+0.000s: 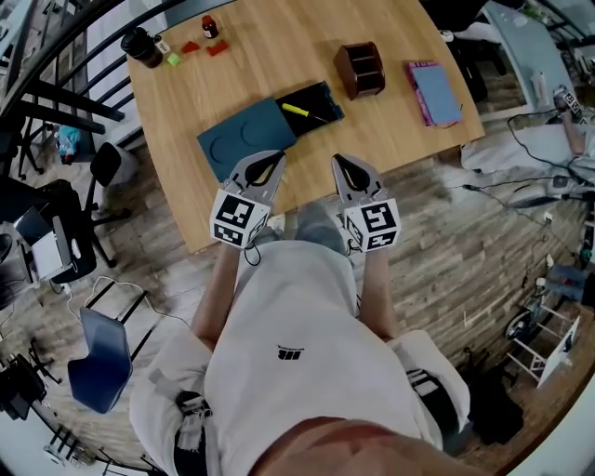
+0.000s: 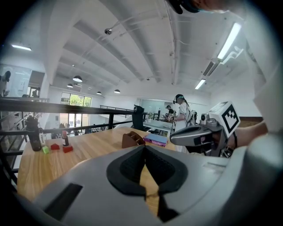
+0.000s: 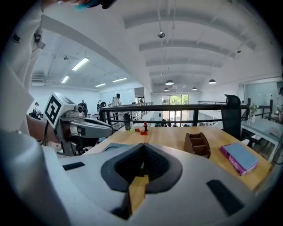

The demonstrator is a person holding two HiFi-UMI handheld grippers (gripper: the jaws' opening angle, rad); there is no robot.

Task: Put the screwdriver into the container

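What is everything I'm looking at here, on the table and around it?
light wooden table: one, pale brown, upper centre
open black container: one, black, mid-table
yellow-handled screwdriver: one, yellow, lying inside the container
flat dark teal lid: one, teal, against the container's left end
brown wooden organiser: one, brown, right of the container
blue-covered book: one, purple-edged, table's right side
dark bottle: one, black, far left corner
small reddish bottle: one, far edge
red blocks: two, near that bottle
green block: one, beside the dark bottle
blue chair: one, floor, lower left
left gripper: grey, shut, empty, near table edge
right gripper: grey, shut, empty, beside it
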